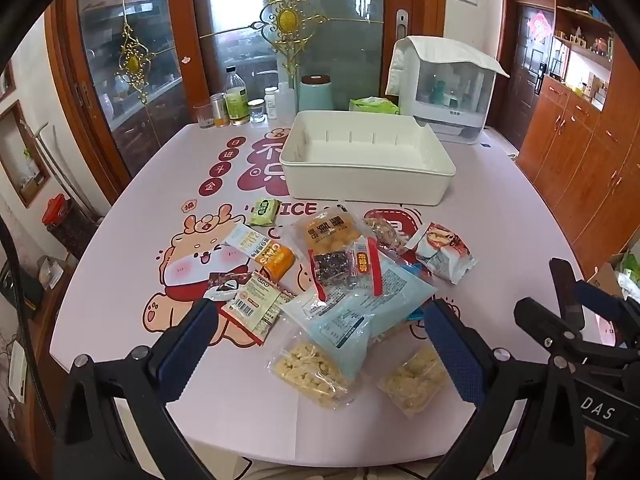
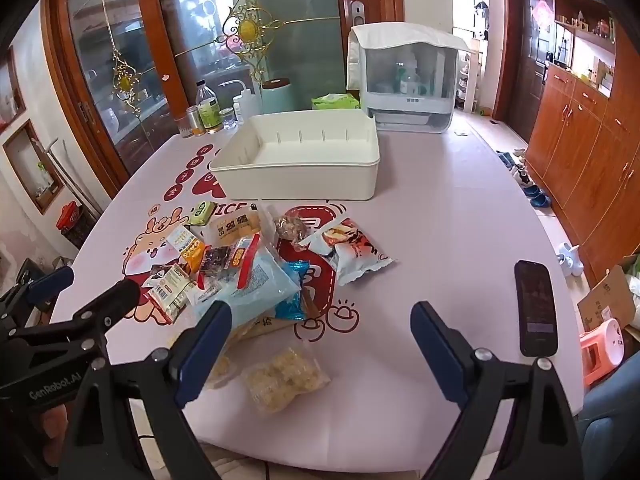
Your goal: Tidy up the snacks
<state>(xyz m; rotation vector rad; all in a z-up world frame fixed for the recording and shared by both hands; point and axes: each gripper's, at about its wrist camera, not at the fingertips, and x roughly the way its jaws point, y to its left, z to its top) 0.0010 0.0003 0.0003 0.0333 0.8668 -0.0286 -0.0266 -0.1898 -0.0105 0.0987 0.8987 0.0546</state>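
A pile of snack packets lies on the pink table in front of an empty white bin (image 1: pixel 368 188) (image 2: pixel 296 184). It holds a light-blue bag (image 1: pixel 352 312) (image 2: pixel 256 292), two clear packs of pale puffs (image 1: pixel 308 372) (image 2: pixel 284 376), a white-and-red packet (image 1: pixel 444 256) (image 2: pixel 352 252), an orange packet (image 1: pixel 276 260) and a small green packet (image 1: pixel 264 212) (image 2: pixel 202 212). My left gripper (image 1: pixel 320 312) hovers open over the near side of the pile, holding nothing. My right gripper (image 2: pixel 322 310) is open and empty too, above bare table just right of the pile.
A black phone (image 2: pixel 536 308) lies near the table's right edge. Bottles and jars (image 1: pixel 236 100), a teal canister (image 1: pixel 316 92), a green tissue pack (image 1: pixel 372 106) and a white covered rack (image 1: pixel 444 84) stand along the far side. Wooden cabinets line the right wall.
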